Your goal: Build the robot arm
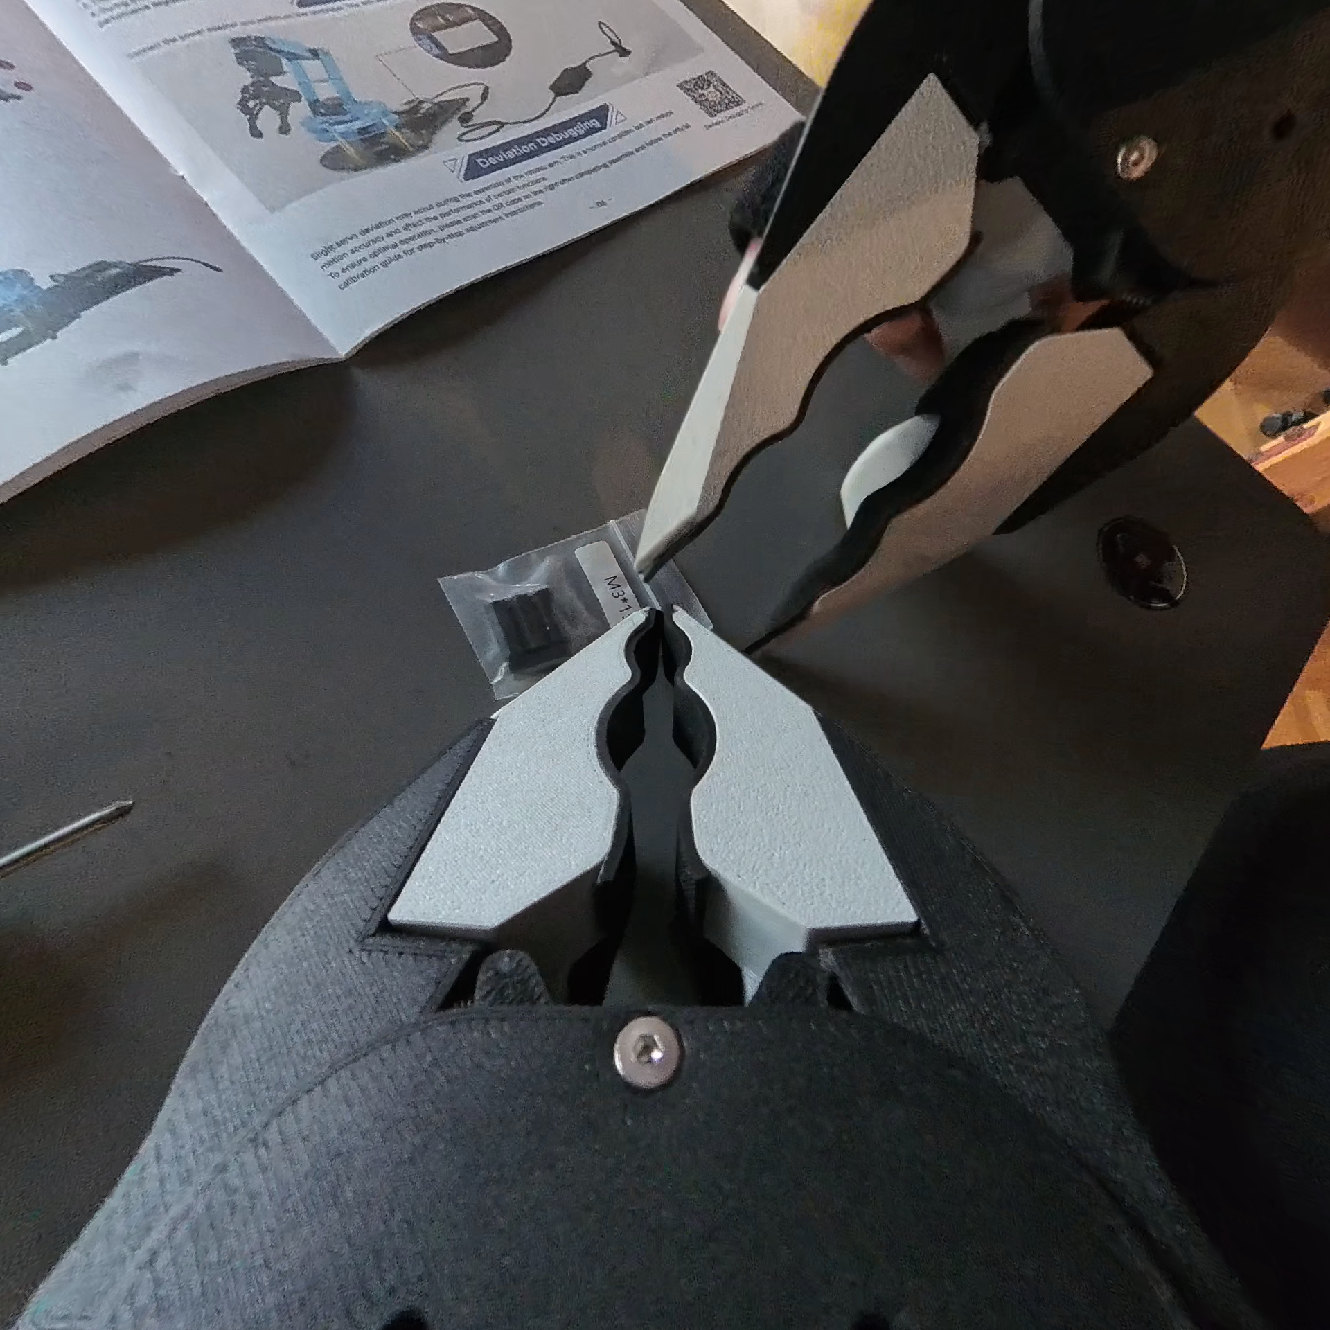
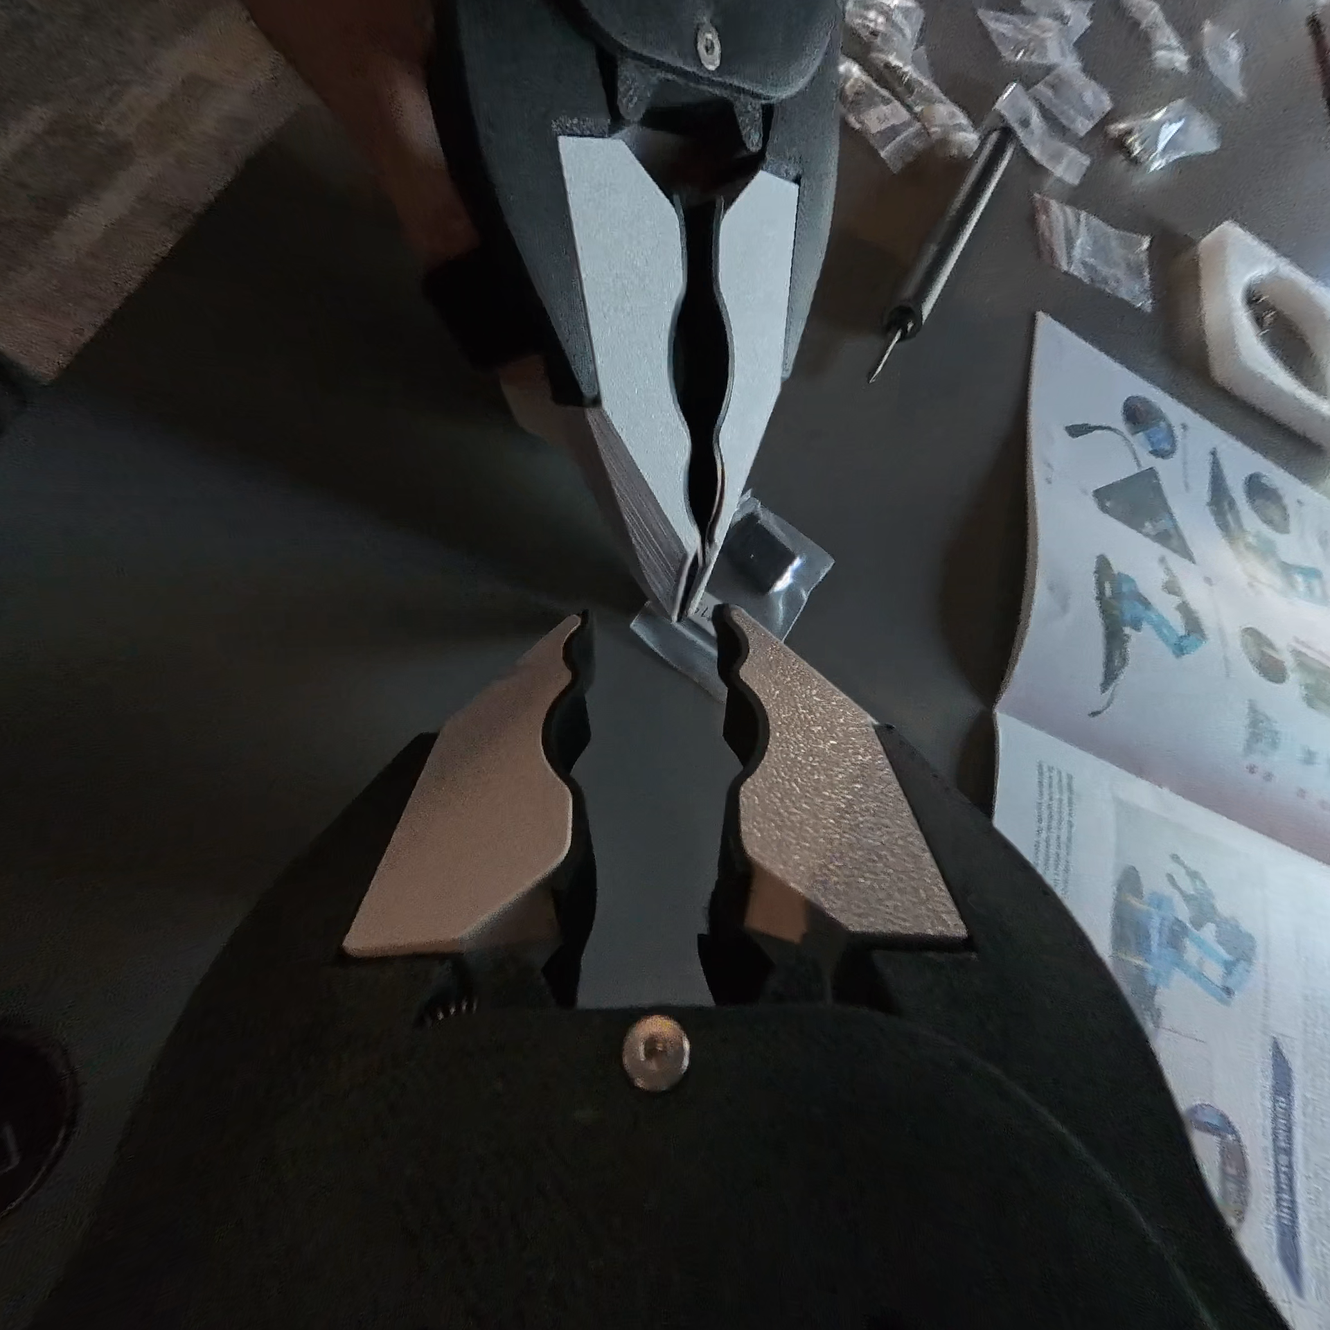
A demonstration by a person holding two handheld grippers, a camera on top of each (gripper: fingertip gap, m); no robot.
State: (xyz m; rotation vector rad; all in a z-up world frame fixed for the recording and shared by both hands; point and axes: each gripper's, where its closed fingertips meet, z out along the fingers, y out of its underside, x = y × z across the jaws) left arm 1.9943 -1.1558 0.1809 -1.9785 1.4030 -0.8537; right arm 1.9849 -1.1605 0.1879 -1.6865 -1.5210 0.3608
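A small clear plastic bag [image 1: 532, 626] with black parts and a white label lies on the dark table [image 1: 252, 648]. My left gripper [image 1: 666, 615] is shut, and its tips meet on the bag's top strip beside the label. The right wrist view shows the left gripper [image 2: 691, 612] coming down on that strip of the bag [image 2: 676, 648], with the black parts [image 2: 763, 554] behind it. My right gripper [image 2: 651, 622] is open. It reaches in from the upper right of the left wrist view [image 1: 709, 604]. One fingertip [image 1: 648, 558] touches the strip's far end; the other stands off the bag.
An open instruction booklet [image 1: 288, 180] lies at the far left, and also shows in the right wrist view [image 2: 1151, 720]. A screwdriver [image 2: 943, 237], several small bags [image 2: 1043, 86] and a white hexagonal piece [image 2: 1267, 338] lie beyond. A round black insert [image 1: 1141, 565] sits near the table's right edge. Less than 4 cm separates the two grippers' tips.
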